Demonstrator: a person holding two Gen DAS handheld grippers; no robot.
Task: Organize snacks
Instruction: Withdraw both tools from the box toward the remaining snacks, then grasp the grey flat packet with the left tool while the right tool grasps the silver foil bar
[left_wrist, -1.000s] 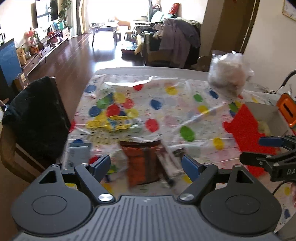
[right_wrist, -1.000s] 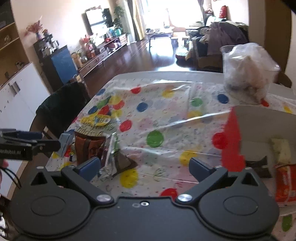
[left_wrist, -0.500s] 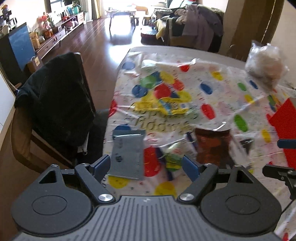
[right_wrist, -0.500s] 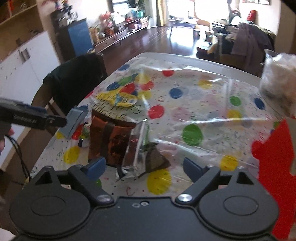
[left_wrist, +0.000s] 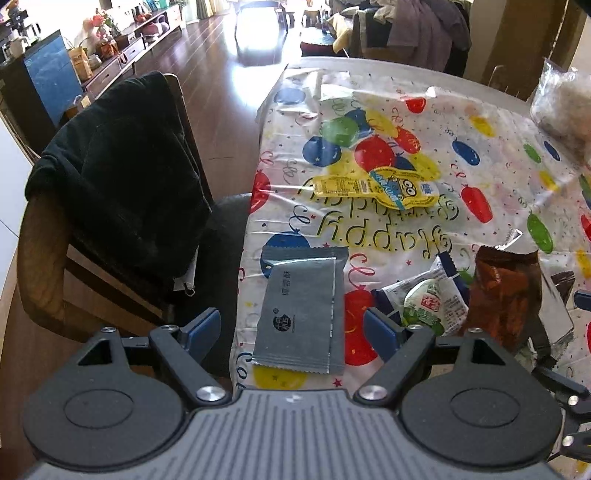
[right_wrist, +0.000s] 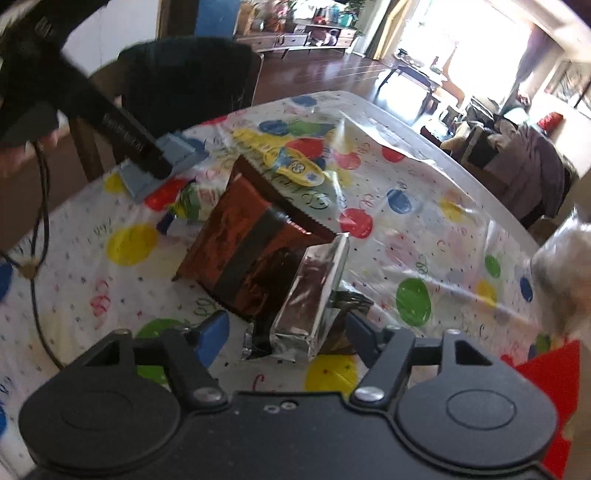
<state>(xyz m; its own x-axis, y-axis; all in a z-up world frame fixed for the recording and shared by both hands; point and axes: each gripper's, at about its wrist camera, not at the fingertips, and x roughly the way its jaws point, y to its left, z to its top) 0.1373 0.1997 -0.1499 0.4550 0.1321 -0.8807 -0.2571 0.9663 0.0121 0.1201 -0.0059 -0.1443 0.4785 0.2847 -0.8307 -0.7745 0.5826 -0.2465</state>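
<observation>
Both grippers have swung left since a second ago, away from the red box and toward the snack pile at the table edge. Left gripper (left_wrist: 291, 330) now hangs over the grey flat packet (left_wrist: 301, 310), fingers spread wide with the packet lying between them, not pinched. Right next to it sits a small green-and-white packet (left_wrist: 430, 302), and just past that the brown-orange bag (left_wrist: 504, 295) standing up. Further back on the balloon tablecloth (left_wrist: 461, 110) there's a yellow cartoon snack pack (left_wrist: 384, 188) lying flat. Right gripper (right_wrist: 284, 332) is open wide too, fingers on either side of the silver foil packet (right_wrist: 312, 295), which leans against the brown-orange bag (right_wrist: 247, 251); can't tell if the pads actually touch it. A chair with a black jacket (left_wrist: 125, 177) is pulled up beside the table.
</observation>
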